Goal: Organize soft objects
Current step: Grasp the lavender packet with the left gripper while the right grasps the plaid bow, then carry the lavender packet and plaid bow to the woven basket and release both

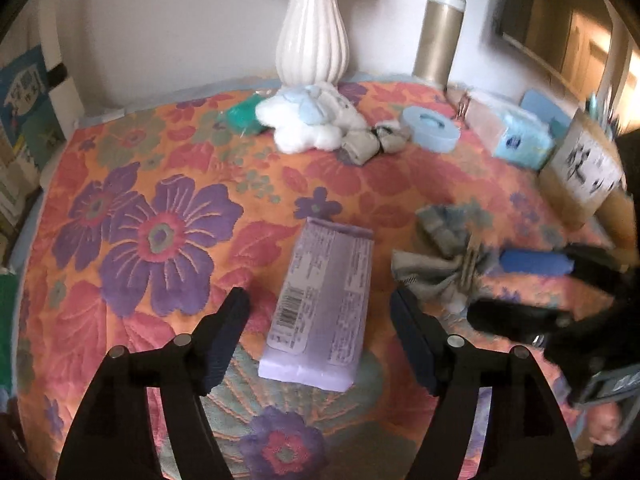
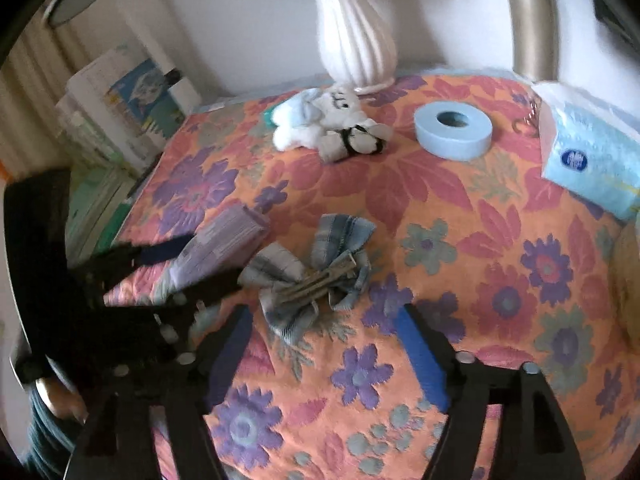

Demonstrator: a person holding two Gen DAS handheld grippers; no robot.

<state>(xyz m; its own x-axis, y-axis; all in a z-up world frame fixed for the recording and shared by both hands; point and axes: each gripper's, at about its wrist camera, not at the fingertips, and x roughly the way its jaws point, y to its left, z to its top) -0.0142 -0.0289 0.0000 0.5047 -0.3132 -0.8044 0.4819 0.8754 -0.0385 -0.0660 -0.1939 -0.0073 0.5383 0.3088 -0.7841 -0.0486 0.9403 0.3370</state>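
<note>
A lilac tissue pack (image 1: 320, 304) lies on the floral cloth, between the fingers of my open left gripper (image 1: 320, 300); it also shows in the right wrist view (image 2: 218, 250). A grey-blue plaid fabric bow with a clip (image 2: 312, 272) lies just ahead of my open right gripper (image 2: 326, 316); it also shows in the left wrist view (image 1: 444, 252). A white and blue plush toy (image 1: 308, 116) and a rolled pair of socks (image 1: 372, 140) lie at the back by the vase. The plush (image 2: 316, 116) and socks (image 2: 352, 142) also show in the right wrist view.
A white ribbed vase (image 1: 312, 32) and a gold tumbler (image 1: 438, 36) stand at the back. A light blue tape roll (image 2: 452, 128), a blue tissue pack (image 2: 588, 156) and a cardboard box (image 1: 580, 168) sit to the right. Books (image 2: 132, 104) stand left of the table.
</note>
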